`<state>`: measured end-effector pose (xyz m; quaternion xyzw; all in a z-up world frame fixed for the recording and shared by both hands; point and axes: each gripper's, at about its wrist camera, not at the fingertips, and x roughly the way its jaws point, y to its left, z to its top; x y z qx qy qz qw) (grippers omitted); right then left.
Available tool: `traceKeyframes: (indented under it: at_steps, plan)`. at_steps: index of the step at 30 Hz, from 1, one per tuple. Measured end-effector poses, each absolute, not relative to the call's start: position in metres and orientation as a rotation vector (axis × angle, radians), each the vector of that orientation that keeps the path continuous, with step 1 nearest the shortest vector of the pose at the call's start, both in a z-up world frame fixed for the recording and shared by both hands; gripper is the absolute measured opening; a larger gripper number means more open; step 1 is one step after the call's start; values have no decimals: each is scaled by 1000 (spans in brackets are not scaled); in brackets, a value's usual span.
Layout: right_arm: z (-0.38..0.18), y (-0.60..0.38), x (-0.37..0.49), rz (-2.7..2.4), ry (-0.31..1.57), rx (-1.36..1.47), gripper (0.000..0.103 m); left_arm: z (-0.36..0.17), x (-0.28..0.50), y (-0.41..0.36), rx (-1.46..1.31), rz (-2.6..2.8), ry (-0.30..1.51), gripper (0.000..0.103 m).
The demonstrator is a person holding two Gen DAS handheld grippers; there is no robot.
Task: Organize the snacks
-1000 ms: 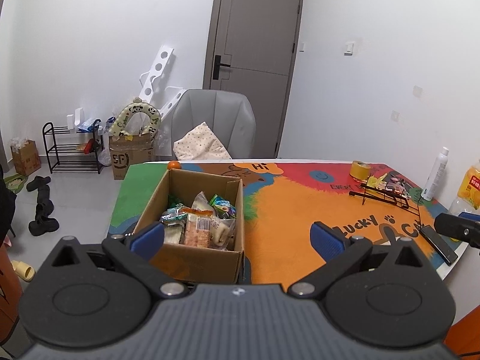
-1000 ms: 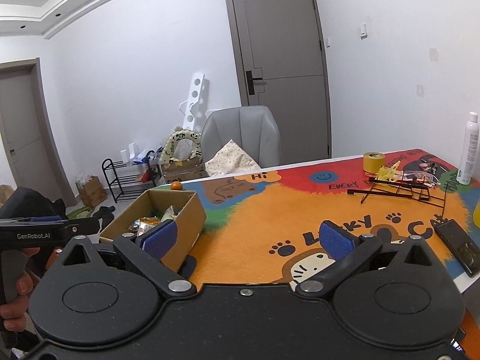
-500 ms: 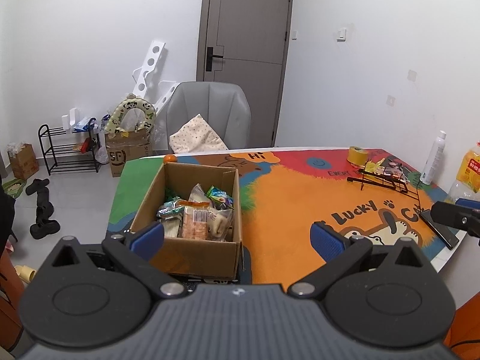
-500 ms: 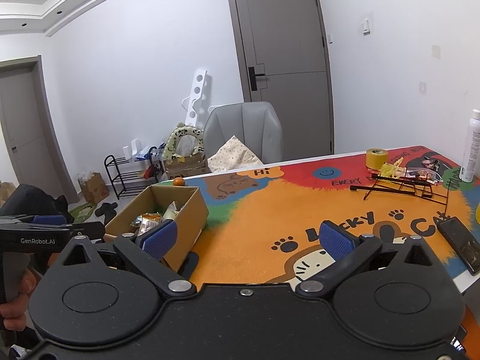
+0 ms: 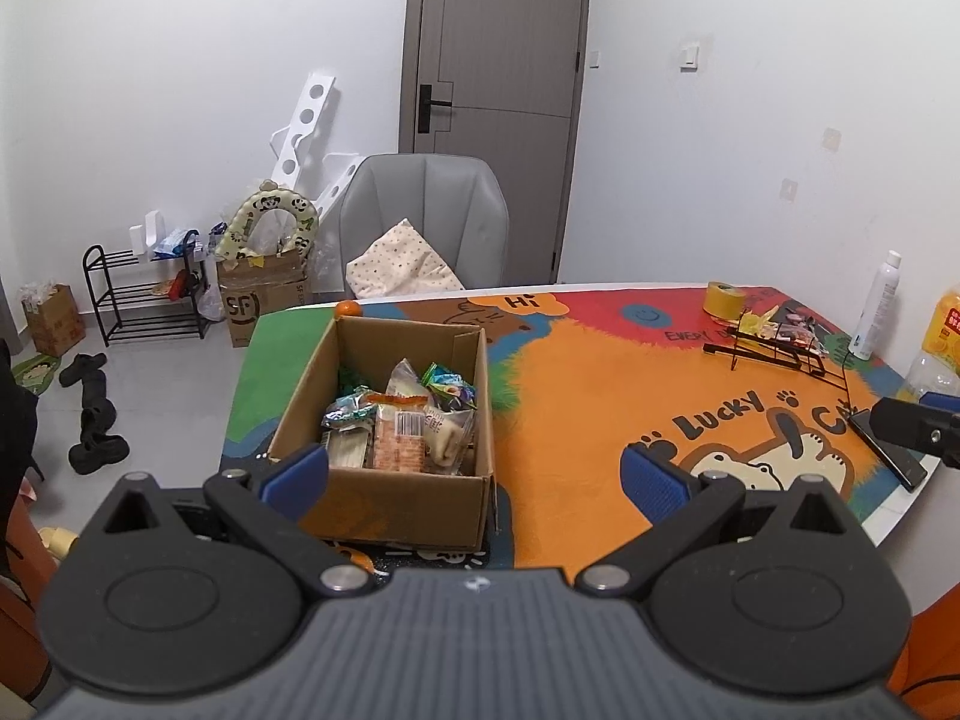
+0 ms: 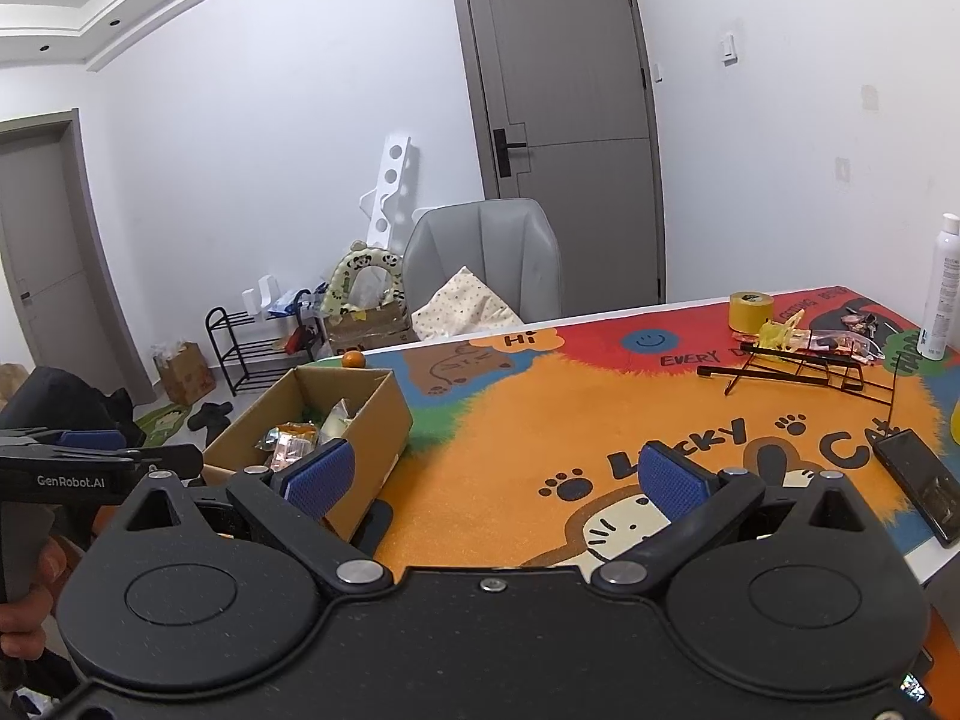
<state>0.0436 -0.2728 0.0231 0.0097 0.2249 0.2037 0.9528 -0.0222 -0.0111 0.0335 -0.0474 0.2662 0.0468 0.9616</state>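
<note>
An open cardboard box (image 5: 396, 498) stands on the left part of the colourful table mat; it also shows in the right wrist view (image 6: 378, 420). Several wrapped snacks (image 5: 402, 426) lie inside it. My left gripper (image 5: 474, 474) is open and empty, held above and just in front of the box. My right gripper (image 6: 498, 477) is open and empty, to the right of the box above the orange part of the mat. A black wire rack (image 6: 804, 369) lies on the mat at the far right, with small packets (image 6: 852, 333) behind it.
A small orange (image 5: 348, 308) sits behind the box. A yellow tape roll (image 5: 724, 300), a white spray bottle (image 5: 876, 306), a yellow drink bottle (image 5: 942, 336) and a black phone (image 6: 921, 483) are at the right. A grey chair (image 5: 426, 222) stands behind the table.
Both grippers have risen and tilted slightly, so the box and table sit lower and farther in both views. Both stay open and empty.
</note>
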Motion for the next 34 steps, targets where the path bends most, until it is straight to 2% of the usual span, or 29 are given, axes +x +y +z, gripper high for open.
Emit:
traceKeyframes:
  at_steps: [34]
  plan:
    - [25,-273,43,430,466,23,103,37,-24,-10,-90,82,538,103]
